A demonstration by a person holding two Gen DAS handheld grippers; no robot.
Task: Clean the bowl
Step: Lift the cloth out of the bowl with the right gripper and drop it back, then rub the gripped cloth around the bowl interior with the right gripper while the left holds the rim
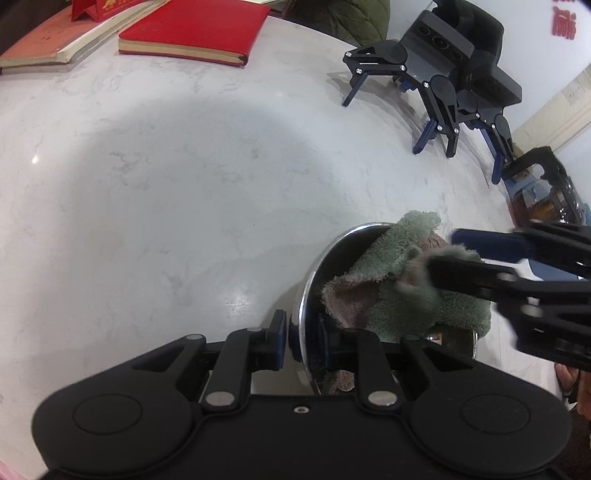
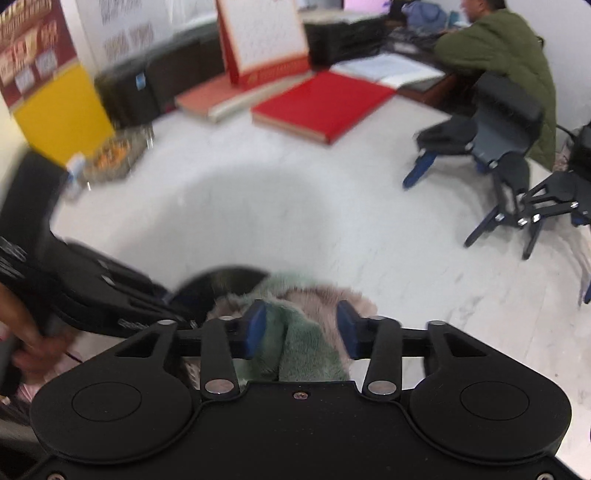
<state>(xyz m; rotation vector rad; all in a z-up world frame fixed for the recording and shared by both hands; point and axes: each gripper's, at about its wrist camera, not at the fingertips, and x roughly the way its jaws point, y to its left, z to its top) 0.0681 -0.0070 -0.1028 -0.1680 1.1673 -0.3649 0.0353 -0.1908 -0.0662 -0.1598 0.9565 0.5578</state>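
A steel bowl (image 1: 309, 284) rests tilted on the white marble table (image 1: 166, 184), low in the left wrist view. My left gripper (image 1: 303, 341) is shut on its near rim, one finger outside the wall and one inside. A fluffy green and brown cloth (image 1: 373, 266) is bunched inside the bowl and spills over its far edge. From the right, my right gripper (image 1: 443, 251) reaches into the cloth. In the blurred right wrist view the cloth (image 2: 310, 336) fills the gap between the right gripper's (image 2: 301, 328) blue pads, which press on it. The dark bowl (image 2: 225, 280) peeks out behind.
Red books (image 1: 192, 33) lie at the far side of the table. Two spare black grippers (image 1: 436, 92) stand at the far right, with a glass pot (image 1: 543, 195) nearer. A person in a green coat (image 2: 509, 55) sits beyond the table. A hand (image 2: 29, 343) holds the left gripper.
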